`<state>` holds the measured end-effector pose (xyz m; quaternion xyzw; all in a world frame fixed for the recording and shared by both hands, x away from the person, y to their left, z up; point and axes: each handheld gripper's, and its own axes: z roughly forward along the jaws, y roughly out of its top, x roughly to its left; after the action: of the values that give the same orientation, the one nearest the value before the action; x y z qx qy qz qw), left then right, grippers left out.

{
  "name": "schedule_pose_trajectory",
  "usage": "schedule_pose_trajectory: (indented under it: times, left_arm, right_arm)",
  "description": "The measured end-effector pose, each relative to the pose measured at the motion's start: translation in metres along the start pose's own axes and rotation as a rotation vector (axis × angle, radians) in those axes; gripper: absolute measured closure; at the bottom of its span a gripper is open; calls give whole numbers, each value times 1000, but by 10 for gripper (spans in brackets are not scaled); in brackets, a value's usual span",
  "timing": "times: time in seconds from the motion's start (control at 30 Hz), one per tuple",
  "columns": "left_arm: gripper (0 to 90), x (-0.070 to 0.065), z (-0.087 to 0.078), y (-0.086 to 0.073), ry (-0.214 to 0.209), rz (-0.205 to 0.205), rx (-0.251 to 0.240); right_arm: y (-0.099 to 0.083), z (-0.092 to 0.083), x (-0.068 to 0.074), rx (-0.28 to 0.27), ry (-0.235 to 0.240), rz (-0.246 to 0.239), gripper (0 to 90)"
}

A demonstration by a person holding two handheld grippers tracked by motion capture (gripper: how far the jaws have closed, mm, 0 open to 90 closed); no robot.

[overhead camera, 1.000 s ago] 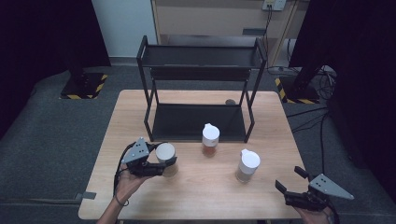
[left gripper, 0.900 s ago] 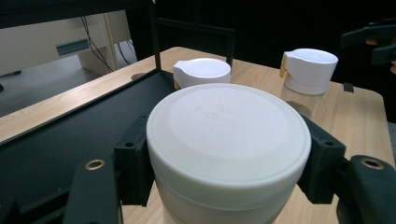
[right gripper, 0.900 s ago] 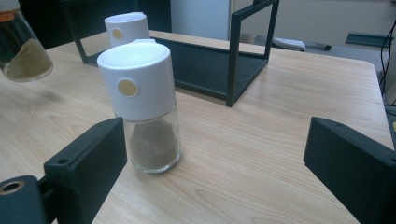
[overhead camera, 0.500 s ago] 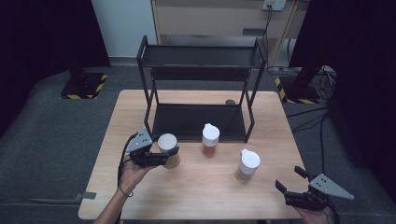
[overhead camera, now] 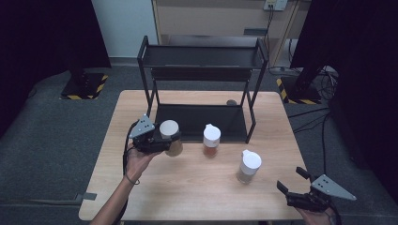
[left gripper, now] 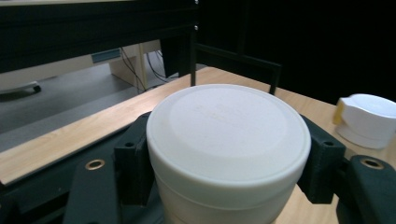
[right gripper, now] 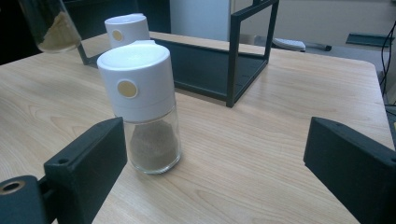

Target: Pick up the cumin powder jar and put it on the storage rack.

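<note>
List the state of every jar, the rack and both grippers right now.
Left gripper: shut on held jar.
Held jar: lid on, lifted off the table.
Middle jar: upright on the table, cap on.
Right jar: upright on the table, cap on.
Rack: upright, both shelves empty.
Right gripper: open, holding nothing.

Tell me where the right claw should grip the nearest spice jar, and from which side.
Grip the white cap of the jar, or the glass just under it, coming in level from the person's side. It stands upright and alone on the table, and the open right claw already faces it. The cap is round and straight-walled, so the jaws should seat flat on opposite sides.
</note>
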<state>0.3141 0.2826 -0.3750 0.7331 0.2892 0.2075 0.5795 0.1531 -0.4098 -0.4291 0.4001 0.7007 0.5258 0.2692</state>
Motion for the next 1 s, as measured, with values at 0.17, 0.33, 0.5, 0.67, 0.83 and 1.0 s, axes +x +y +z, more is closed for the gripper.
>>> schedule_pose_trajectory:
  times: [0.17, 0.33, 0.5, 0.67, 0.83, 1.0]
  left_arm:
    - [330, 4, 8, 3, 42, -13, -2]
    - [330, 5, 16, 2, 105, -22, 1]
    - [330, 4, 26, -1, 162, -21, -9]
    - [330, 6, 35, 0, 194, -23, -9]
    - [330, 8, 50, 0, 240, -27, 3]
    - [331, 9, 58, -5, 267, -50, -11]
  right_arm:
    - [0, 0, 0, -2, -1, 0, 65]
    - [0, 0, 0, -2, 2, 1, 65]
    - [-1, 0, -1, -4, 3, 2, 65]
    - [-1, 0, -1, -4, 2, 3, 65]
    - [-1, 0, -1, -5, 3, 6, 65]
    - [-1, 0, -2, -5, 4, 7, 66]
